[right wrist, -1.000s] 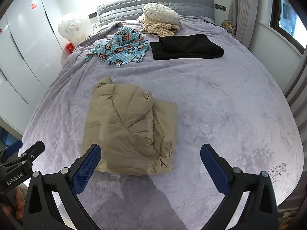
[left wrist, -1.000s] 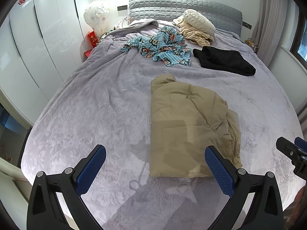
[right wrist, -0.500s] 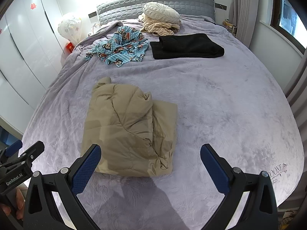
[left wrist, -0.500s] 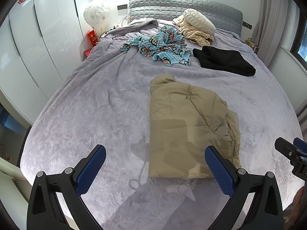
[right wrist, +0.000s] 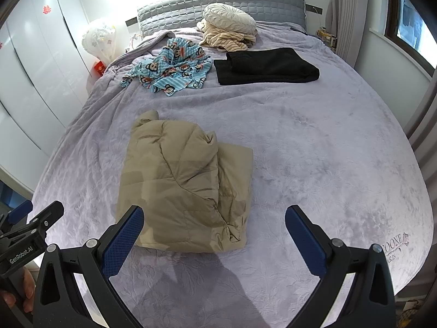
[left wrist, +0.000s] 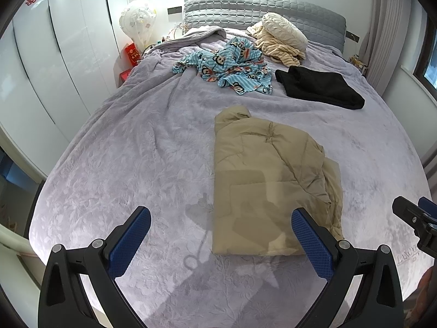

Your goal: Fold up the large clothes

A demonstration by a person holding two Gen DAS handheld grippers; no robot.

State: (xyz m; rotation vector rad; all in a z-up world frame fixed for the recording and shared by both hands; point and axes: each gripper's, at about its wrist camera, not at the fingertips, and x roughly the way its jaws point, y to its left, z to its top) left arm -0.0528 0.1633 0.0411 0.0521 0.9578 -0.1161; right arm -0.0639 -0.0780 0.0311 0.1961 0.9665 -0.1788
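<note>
The left gripper hangs above the near edge of a grey bed cover, its two blue-padded fingers spread wide and holding nothing; the right gripper hangs beside it in the same pose, fingers far apart and empty. The task's thing, a tan padded jacket, lies folded into a rough rectangle on the cover just beyond the fingertips: in the left wrist view its near hem sits between the two fingers and closer to the right-hand one, whose pad overlaps the jacket's near right corner, while in the right wrist view the jacket lies ahead of the left-hand finger, whose pad overlaps its near left corner. Neither gripper touches the fabric as far as can be seen. Well ahead of the fingers, toward the quilted headboard, lie a crumpled blue cartoon-print garment, a folded black garment to its right, and a cream pillow on striped beige fabric. White wardrobe doors stand off to the left of the fingers
</note>
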